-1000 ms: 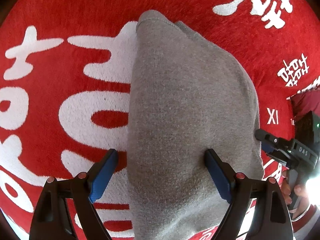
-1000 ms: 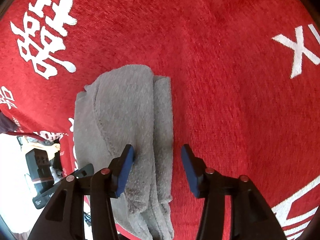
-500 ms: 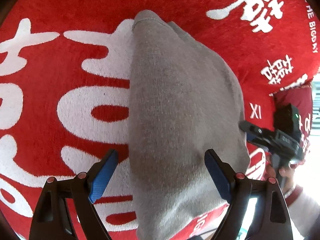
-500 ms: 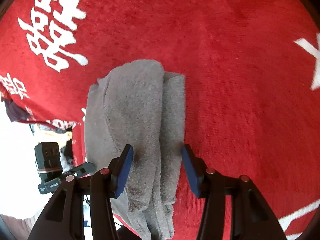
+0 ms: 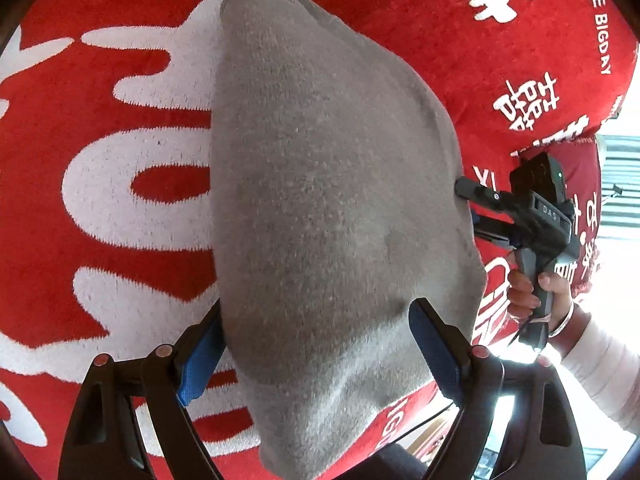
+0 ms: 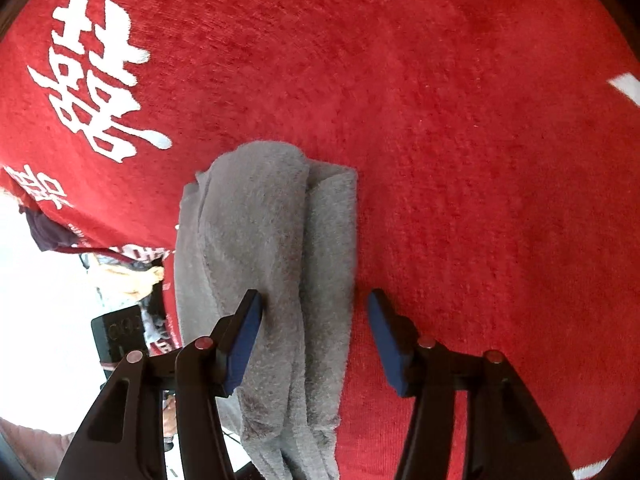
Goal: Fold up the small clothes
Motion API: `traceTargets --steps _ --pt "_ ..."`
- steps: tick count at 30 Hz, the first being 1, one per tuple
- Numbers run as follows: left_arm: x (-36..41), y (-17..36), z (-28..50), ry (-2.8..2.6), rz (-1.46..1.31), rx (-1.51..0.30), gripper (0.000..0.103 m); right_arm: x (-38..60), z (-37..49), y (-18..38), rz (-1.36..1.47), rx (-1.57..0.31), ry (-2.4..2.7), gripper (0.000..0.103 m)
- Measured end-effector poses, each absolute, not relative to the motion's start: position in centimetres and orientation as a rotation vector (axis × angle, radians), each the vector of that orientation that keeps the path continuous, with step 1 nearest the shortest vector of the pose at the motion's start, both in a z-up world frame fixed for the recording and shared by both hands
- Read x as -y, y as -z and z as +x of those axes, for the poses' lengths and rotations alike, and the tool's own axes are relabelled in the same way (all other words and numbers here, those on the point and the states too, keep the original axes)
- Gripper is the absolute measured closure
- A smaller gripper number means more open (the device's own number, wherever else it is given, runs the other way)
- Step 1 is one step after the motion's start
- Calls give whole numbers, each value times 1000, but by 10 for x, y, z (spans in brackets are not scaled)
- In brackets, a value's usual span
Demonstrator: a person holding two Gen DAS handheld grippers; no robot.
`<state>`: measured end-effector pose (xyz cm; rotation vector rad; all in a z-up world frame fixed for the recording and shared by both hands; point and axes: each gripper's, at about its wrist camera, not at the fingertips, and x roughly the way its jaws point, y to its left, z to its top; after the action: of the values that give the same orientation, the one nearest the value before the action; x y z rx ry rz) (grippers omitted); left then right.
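A folded grey fleece garment (image 5: 320, 200) lies on the red cloth (image 5: 120, 208) with white characters. My left gripper (image 5: 318, 344) stands wide over its near end. The fleece fills the gap between the jaws and its edge reaches the left pad, but the pads do not press it. In the right wrist view the same garment (image 6: 272, 240) shows its layered side edge. My right gripper (image 6: 314, 332) straddles that edge with its jaws opening: the left pad lies against the fleece and the right pad stands clear of it. The right gripper (image 5: 470, 208) also shows at the garment's right side.
The red cloth (image 6: 460, 160) covers the whole surface and drops off at an edge on the right of the left wrist view. A person's hand (image 5: 532, 284) and pale sleeve hold the right gripper there. Bright floor shows beyond the edge.
The right jaws have widened a little and that gripper has sunk closer to the garment's edge. The left gripper has tilted, so the fleece now reaches its left pad.
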<state>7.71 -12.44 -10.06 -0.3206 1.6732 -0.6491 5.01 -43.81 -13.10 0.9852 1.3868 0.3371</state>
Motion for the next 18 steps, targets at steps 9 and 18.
traceTargets --steps 9,18 --pt "123 104 82 606 -343 -1652 14 411 79 142 1027 -1376 -470 41" --pt "130 101 81 577 -265 -1632 18 413 75 141 1063 -1395 -377 63"
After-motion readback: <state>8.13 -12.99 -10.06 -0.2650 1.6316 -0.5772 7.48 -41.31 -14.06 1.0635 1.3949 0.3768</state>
